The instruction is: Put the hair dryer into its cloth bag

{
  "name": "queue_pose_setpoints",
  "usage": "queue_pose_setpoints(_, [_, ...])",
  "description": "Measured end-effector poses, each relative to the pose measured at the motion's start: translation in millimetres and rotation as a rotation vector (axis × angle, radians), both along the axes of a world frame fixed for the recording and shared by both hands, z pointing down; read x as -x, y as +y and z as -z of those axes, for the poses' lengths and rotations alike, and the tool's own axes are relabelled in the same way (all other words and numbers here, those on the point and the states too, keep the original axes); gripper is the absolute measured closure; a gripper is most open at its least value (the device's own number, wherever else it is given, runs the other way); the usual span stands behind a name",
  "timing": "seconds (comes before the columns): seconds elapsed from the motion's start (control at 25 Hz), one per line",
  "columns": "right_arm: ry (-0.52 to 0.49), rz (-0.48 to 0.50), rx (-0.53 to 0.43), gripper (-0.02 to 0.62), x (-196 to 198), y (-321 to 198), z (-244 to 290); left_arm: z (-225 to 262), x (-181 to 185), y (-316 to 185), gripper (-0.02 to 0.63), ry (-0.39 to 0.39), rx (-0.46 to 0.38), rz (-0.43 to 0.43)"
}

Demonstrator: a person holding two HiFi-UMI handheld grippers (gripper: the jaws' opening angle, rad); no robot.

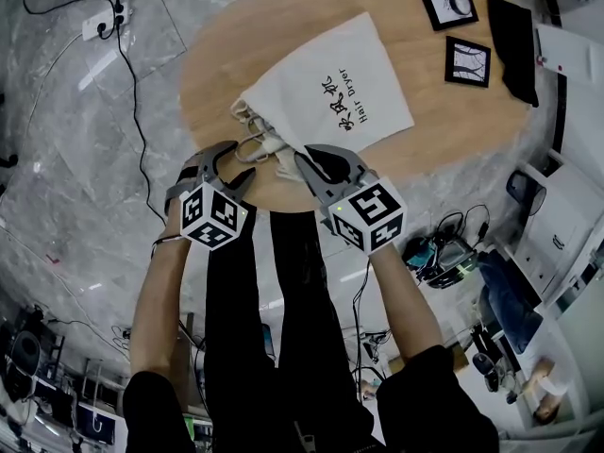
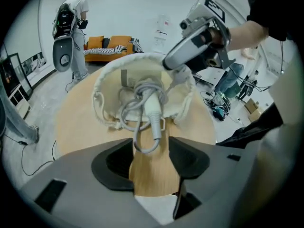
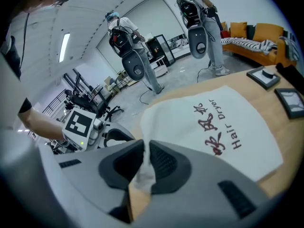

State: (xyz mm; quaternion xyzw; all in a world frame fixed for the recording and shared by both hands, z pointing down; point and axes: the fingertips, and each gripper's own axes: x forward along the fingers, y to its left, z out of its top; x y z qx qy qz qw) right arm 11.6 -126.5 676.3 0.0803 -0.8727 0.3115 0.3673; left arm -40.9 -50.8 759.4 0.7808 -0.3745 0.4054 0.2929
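Closest to the head camera are the person's two forearms [image 1: 156, 300], which reach down toward the near edge of the oval wooden bench [image 1: 217, 64]. The white cloth bag [image 1: 326, 88] lies flat on the bench. Its printed side faces up and its mouth is turned toward the person at that near edge.

The right gripper [image 1: 304, 163] is at the right side of the bag's mouth. Its jaws are almost together and pinch a fold of the bag's rim between the pads [image 3: 145, 148]. The left gripper view shows it lifting that rim so the mouth [image 2: 185, 103] stands open like a hoop.

The left gripper [image 1: 236, 163] is just in front of the mouth on the bag's left side and points steeply down at it. Its jaws stand wide apart and press on nothing [image 2: 150, 146]; bare bench shows between the pads.

The hair dryer [image 2: 153, 110] sits inside the open mouth of the bag. Its white handle points out toward the left gripper, and the end of the handle stops just short of the jaw tips. Its grey cord [image 2: 135, 137] coils around the handle, and one loop hangs out over the bag's lip into the gap between the left jaw tips. The pads do not close on it.

The bag's white drawstring [image 2: 102, 113] trails along the left side of the mouth.

Past the bag's closed end and well apart from it lie a folded black cloth [image 1: 514, 36] and two black frames [image 1: 447, 6] [image 1: 468, 61].
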Motion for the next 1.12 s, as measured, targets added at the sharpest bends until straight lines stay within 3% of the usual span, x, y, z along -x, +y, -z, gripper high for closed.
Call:
queue_pose_setpoints(0.08, [-0.001, 0.006, 0.0, 0.545, -1, 0, 0, -3, 0, -1, 0.428, 0.002, -0.003, 0.037])
queue_pose_setpoints(0.28, [-0.005, 0.016, 0.013, 0.545, -2, 3, 0, 8, -5, -5, 0.476, 0.02, -0.046, 0.056])
queue_pose_setpoints(0.36, [-0.01, 0.016, 0.015, 0.545, -1, 3, 0, 17, -10, -10, 0.551, 0.003, -0.094, 0.032])
queue_pose_setpoints(1.12, [-0.024, 0.0, 0.021, 0.545, 1, 3, 4, 29, -32, -55, 0.555, 0.015, -0.187, -0.026])
